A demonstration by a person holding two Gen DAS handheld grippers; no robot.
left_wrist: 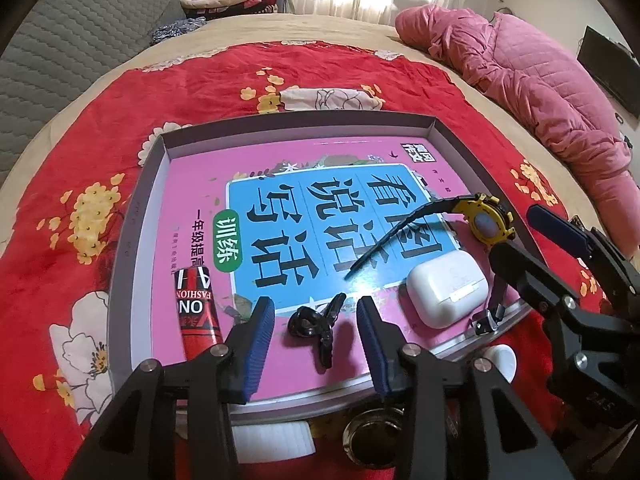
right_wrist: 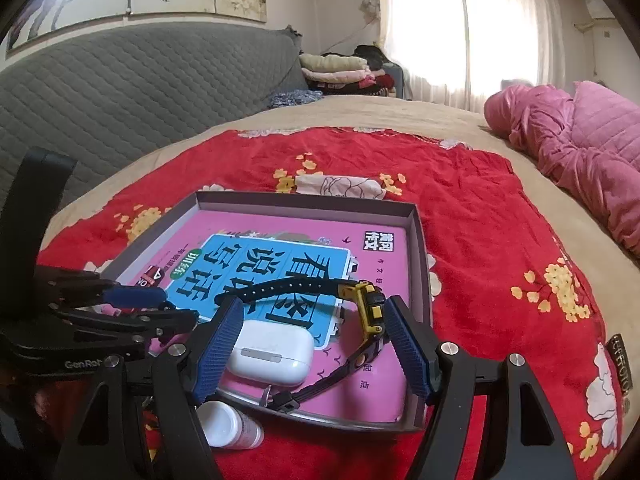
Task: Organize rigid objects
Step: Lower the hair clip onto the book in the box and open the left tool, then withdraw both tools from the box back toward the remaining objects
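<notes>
A grey shallow box (left_wrist: pixel 120 280) on the red floral blanket holds a pink and blue book (left_wrist: pixel 200 184). On the book lie a black hair clip (left_wrist: pixel 316 328), a red tube (left_wrist: pixel 198 312), a white earbud case (left_wrist: pixel 448 292) and a yellow and black watch (left_wrist: pixel 486 222). My left gripper (left_wrist: pixel 316 340) is open; the clip lies between its blue pads, touching neither. My right gripper (right_wrist: pixel 314 308) is open wide, straddling the earbud case (right_wrist: pixel 272 354). The watch (right_wrist: pixel 370 304) stands on its side against the right-hand finger.
A white bottle (right_wrist: pixel 228 426) lies on the blanket just outside the box's near edge. A white ridged item (left_wrist: pixel 272 436) and a dark round jar (left_wrist: pixel 372 432) sit beneath my left gripper. A pink quilted jacket (left_wrist: pixel 520 68) lies far right, and a grey quilted headboard (right_wrist: pixel 120 92) stands at the left.
</notes>
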